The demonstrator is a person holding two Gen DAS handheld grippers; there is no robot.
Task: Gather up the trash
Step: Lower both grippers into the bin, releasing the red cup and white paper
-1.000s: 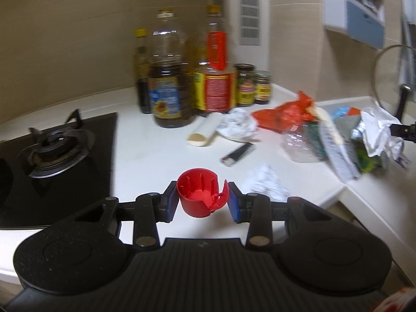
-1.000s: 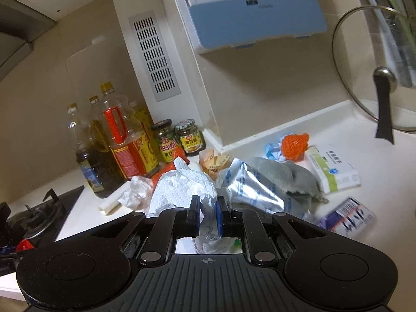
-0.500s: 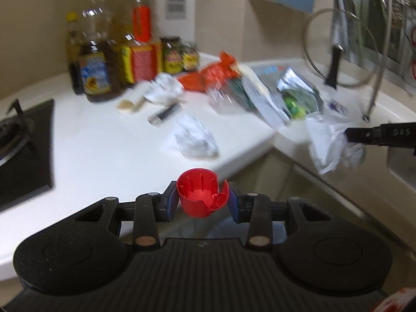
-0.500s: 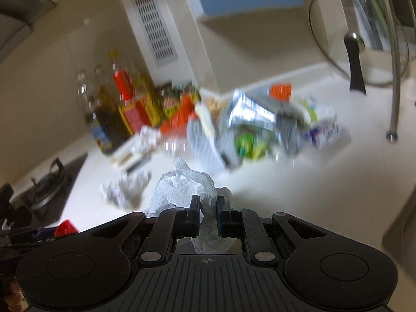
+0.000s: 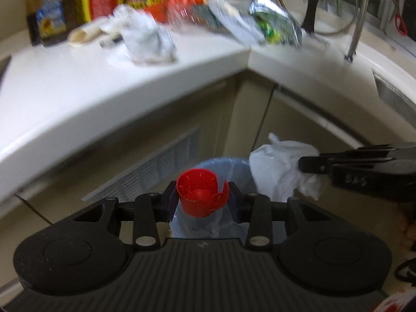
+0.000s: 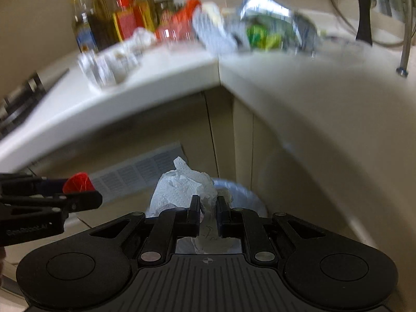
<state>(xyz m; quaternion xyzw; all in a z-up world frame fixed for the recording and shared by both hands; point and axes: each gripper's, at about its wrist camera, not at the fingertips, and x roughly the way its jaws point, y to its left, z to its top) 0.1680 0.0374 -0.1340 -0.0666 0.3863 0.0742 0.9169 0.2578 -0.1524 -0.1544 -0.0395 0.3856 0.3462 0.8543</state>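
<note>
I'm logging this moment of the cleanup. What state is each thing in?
Left gripper: shut on red cap.
Right gripper: shut on paper towel.
Bin: open, lined with a bag, below both grippers.
Tissue: crumpled, on the counter.
Foil packet: torn open, on the counter.

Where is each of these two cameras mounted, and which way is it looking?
Left wrist view: sits on the left claw, looking down along it at the bin; its fingers grip a red cap.
Right wrist view: sits on the right claw, also angled down; its fingers pinch a paper towel.
Shared: counter, bin, and each sees the other claw.
</note>
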